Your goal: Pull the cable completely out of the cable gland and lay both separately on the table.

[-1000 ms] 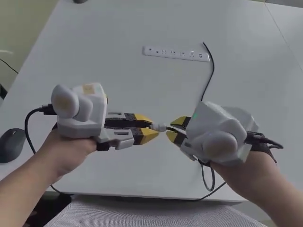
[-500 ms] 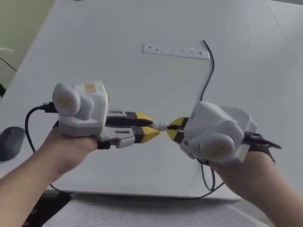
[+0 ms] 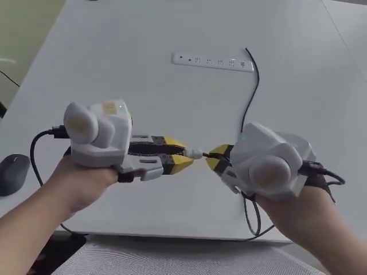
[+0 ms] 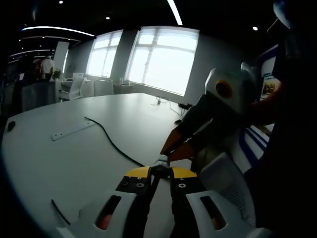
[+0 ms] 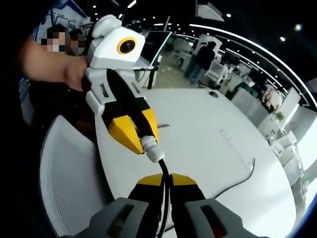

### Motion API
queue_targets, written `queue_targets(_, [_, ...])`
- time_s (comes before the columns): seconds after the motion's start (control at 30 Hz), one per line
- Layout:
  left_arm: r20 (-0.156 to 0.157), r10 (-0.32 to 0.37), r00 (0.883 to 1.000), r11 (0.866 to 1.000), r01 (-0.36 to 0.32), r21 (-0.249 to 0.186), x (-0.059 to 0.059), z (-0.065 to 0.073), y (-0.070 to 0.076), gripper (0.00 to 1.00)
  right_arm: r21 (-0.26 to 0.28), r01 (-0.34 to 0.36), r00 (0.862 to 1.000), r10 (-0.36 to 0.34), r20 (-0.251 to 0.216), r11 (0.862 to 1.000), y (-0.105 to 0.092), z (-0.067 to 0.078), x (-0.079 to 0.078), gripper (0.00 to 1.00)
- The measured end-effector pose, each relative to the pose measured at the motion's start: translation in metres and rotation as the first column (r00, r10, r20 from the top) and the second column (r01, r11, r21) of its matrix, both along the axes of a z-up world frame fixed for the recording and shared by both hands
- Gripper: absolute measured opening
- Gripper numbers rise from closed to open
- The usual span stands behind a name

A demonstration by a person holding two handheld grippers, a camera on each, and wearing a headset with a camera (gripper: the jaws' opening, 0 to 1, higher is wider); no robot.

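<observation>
Two grippers meet tip to tip above the near edge of the white table (image 3: 143,86), and between them is the whole story. The left gripper (image 3: 187,155) has its jaws clamped on the one white cable gland (image 3: 194,153), pinched right at the yellow tips. The right gripper (image 3: 210,156) has its jaws closed on the one thin black cable (image 5: 166,174), which runs straight down between them in the right gripper view.

Gland and cable lie on a single line, the long axis running left to right across the head view, roughly level. The gland's cable end points at the right gripper, and its other end is buried in the left jaws. The cable comes out of the gland's end, with a short black stretch showing between gland and right tips. Both are held in the air, off the table top.

The count: one gland, one cable, two grippers. Further back on the table lies one white power strip (image 3: 213,62) (its black cord (image 3: 252,94) snakes toward the near edge), and one dark mouse (image 3: 12,173) sits at the far left.
</observation>
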State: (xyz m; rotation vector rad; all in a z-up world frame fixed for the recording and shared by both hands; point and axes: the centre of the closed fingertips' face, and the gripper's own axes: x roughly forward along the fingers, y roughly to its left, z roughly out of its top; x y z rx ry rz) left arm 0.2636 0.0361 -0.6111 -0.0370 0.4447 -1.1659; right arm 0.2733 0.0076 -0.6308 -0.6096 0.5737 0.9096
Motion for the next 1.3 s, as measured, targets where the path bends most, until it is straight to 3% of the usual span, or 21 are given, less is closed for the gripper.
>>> queue_targets(0.2, [0.007, 0.005, 1.0, 1.0, -0.005, 0.005, -0.001, 0.0, 0.0, 0.15, 0.045, 0.072, 0.997, -0.071, -0.036, 0.996, -0.011, -0.006, 0.003, 0.0])
queue_targets(0.27, [0.008, 0.006, 1.0, 1.0, -0.006, 0.005, -0.001, 0.001, 0.0, 0.15, 0.088, 0.125, 0.989, -0.117, -0.088, 0.988, -0.013, -0.009, 0.002, 0.0])
queue_targets(0.37, [0.01, 0.011, 1.0, 1.0, -0.011, 0.005, 0.0, 0.002, 0.001, 0.15, 0.08, 0.144, 0.987, -0.138, -0.079, 0.986, -0.021, -0.014, 0.005, 0.0])
queue_targets(0.6, [0.006, 0.009, 1.0, 1.0, -0.009, 0.007, 0.0, 0.003, 0.0, 0.15, 0.113, 0.257, 0.963, -0.244, -0.118, 0.96, -0.041, -0.031, 0.01, 0.0])
queue_targets(0.73, [0.005, 0.009, 1.0, 1.0, -0.009, 0.005, -0.001, 0.002, -0.002, 0.15, 0.136, 0.336, 0.935, -0.313, -0.166, 0.932, -0.054, -0.041, 0.012, 0.0])
queue_targets(0.8, [0.005, 0.008, 1.0, 1.0, -0.008, 0.005, -0.001, 0.002, -0.003, 0.15, 0.148, 0.385, 0.913, -0.353, -0.203, 0.911, -0.061, -0.047, 0.012, 0.0])
queue_targets(0.83, [0.004, 0.008, 1.0, 1.0, -0.008, 0.005, -0.002, 0.002, -0.003, 0.15, 0.147, 0.392, 0.91, -0.359, -0.208, 0.908, -0.063, -0.049, 0.012, 0.0])
queue_targets(0.93, [0.004, 0.007, 1.0, 1.0, -0.007, 0.004, -0.002, 0.002, -0.006, 0.15, 0.155, 0.444, 0.882, -0.399, -0.251, 0.882, -0.07, -0.056, 0.01, 0.0])
queue_targets(0.97, [0.004, 0.006, 1.0, 1.0, -0.006, 0.005, -0.003, 0.001, -0.007, 0.15, 0.16, 0.47, 0.868, -0.421, -0.263, 0.868, -0.073, -0.058, 0.01, 0.0])
queue_targets(1.1, [0.001, 0.005, 1.0, 1.0, -0.005, 0.006, -0.004, 0.001, -0.011, 0.15, 0.148, 0.511, 0.843, -0.461, -0.275, 0.847, -0.081, -0.066, 0.011, 0.0])
queue_targets(1.17, [-0.003, 0.004, 1.0, 1.0, -0.004, 0.013, -0.005, -0.002, -0.013, 0.15, 0.157, 0.543, 0.82, -0.481, -0.312, 0.825, -0.082, -0.069, 0.009, 0.0])
queue_targets(1.3, [-0.005, 0.009, 1.0, 1.0, -0.009, 0.021, -0.005, -0.004, -0.013, 0.15, 0.155, 0.549, 0.815, -0.484, -0.319, 0.822, -0.082, -0.07, 0.008, 0.0])
